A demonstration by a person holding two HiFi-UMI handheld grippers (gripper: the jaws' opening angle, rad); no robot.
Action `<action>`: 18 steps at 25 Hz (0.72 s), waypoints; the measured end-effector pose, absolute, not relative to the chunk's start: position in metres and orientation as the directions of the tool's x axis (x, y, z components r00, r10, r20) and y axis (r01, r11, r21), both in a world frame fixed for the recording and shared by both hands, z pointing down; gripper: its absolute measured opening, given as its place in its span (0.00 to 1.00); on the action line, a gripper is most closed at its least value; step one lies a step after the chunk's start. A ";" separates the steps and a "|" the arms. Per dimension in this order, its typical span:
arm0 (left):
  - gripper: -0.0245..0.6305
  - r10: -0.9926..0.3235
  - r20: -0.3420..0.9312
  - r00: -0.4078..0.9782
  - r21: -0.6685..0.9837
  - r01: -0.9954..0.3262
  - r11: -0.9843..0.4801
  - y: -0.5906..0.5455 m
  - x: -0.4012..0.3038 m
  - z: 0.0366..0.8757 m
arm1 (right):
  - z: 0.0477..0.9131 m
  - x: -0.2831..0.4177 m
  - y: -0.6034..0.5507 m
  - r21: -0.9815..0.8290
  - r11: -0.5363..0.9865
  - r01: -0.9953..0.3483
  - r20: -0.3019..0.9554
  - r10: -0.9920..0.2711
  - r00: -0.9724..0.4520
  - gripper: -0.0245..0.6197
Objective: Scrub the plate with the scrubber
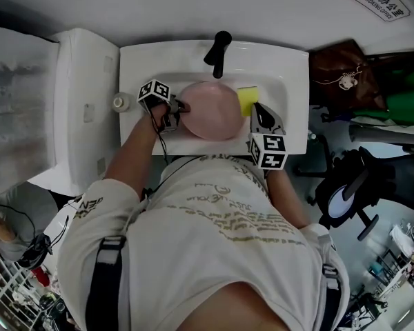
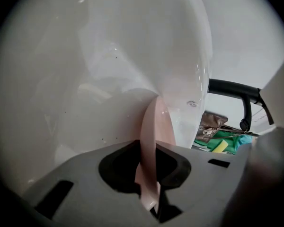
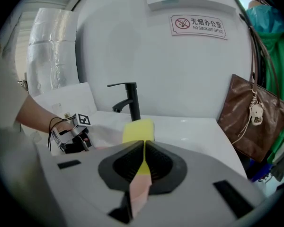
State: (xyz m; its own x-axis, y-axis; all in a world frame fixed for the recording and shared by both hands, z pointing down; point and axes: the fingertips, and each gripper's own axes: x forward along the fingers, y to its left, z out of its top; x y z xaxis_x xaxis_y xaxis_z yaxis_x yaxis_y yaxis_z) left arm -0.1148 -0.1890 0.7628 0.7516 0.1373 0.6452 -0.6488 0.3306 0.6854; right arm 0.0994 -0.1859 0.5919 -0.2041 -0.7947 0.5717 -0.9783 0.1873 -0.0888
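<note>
The left gripper (image 2: 149,174) is pinching the rim of the pink plate (image 2: 157,126), its jaws pressing on either side of the edge, and the plate is standing edge-on against the white sink (image 2: 85,79). Off to the right the black faucet (image 2: 229,87) is arching over, with a brown bag (image 2: 213,121) and green cloth (image 2: 232,138) showing beyond

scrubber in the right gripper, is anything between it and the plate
Nothing visible does. The scrubber, clamped in the right gripper, sits beside the right edge of the plate in the sink. The left gripper grips the opposite rim, and the faucet stands behind, out of the way.
</note>
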 end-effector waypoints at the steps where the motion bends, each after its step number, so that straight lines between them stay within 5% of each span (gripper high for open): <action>1: 0.12 0.132 0.646 0.752 0.686 -0.647 0.332 -0.189 -0.116 0.762 | 0.593 0.100 -0.186 -0.097 0.187 -0.977 0.574 -0.792 -0.209 0.09; 18: 0.12 0.026 0.585 0.811 0.781 -0.571 0.251 -0.173 -0.094 0.710 | 0.591 0.088 -0.203 -0.019 0.341 -0.940 0.588 -0.756 -0.287 0.09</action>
State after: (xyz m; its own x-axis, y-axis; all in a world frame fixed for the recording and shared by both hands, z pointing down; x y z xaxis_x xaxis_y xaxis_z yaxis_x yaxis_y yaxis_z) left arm -0.0936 -0.1734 0.7095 0.8109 0.0261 0.5846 -0.5715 0.2505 0.7815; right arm 0.0878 -0.2027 0.5912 -0.2866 -0.7562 0.5883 -0.9397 0.3414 -0.0190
